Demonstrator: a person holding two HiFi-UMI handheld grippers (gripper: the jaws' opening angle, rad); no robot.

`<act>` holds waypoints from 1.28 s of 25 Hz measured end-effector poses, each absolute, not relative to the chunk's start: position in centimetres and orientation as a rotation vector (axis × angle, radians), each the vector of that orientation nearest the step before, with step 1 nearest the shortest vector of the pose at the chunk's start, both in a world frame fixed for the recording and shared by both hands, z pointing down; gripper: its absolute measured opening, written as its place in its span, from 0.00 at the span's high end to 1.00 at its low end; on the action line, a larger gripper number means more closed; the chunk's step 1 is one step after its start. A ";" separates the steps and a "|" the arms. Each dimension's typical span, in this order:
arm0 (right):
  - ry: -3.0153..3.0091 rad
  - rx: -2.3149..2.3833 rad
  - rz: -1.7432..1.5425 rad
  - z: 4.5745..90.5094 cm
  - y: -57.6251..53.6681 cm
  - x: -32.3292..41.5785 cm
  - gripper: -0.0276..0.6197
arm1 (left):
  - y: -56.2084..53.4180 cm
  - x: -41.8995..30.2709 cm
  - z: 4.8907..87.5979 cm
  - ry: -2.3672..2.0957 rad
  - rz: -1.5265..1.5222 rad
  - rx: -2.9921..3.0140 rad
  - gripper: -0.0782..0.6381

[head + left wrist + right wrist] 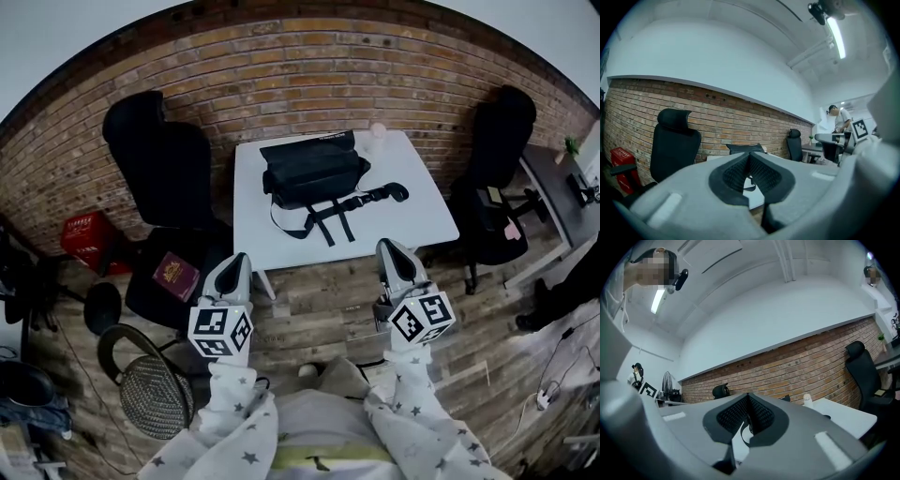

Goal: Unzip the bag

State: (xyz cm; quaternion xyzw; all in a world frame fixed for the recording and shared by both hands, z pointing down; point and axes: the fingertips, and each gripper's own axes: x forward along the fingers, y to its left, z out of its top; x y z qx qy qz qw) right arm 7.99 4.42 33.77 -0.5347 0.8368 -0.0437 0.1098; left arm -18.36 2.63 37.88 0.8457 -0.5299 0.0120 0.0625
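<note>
A black bag (312,168) with loose straps (330,217) lies on a small white table (422,216) against the brick wall. Both grippers hang short of the table's front edge, well clear of the bag. My left gripper (234,264) is shut, with nothing between its jaws. My right gripper (392,251) is shut and empty too. In the left gripper view only the bag's top (744,148) shows above my shut left gripper (750,154). In the right gripper view my shut right gripper (749,397) hides most of the bag; a strap loop (743,431) shows below.
A black office chair (159,169) stands left of the table with a dark red booklet (175,276) on its seat. Another black chair (492,178) stands to the right. A small white bottle (378,134) sits at the table's back. A red crate (86,236) and mesh stool (155,394) stand left.
</note>
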 end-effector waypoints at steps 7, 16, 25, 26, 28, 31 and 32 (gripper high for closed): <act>2.529 -1.554 -0.162 34.9 1.1 6.1 0.94 | 0.7 -19.0 38.8 -1.577 0.025 2.522 0.89; 2.602 -1.450 -0.248 37.4 -4.9 3.3 0.89 | -2.8 -21.1 40.8 -1.643 0.036 2.421 0.86; 2.656 -1.354 -0.312 38.5 -13.3 2.7 0.85 | -10.2 -20.3 41.2 -1.668 0.052 2.380 0.84; 2.666 -1.341 -0.318 38.6 -14.2 2.6 0.85 | -11.0 -20.2 41.3 -1.670 0.054 2.374 0.83; 2.685 -1.314 -0.335 39.0 -16.0 2.4 0.84 | -12.5 -19.9 41.5 -1.675 0.055 2.360 0.83; 2.712 -1.270 -0.366 39.8 -18.3 2.0 0.83 | -14.5 -19.4 42.0 -1.682 0.059 2.337 0.82; 2.723 -1.255 -0.378 40.2 -19.0 1.9 0.83 | -15.2 -19.3 42.2 -1.683 0.060 2.327 0.81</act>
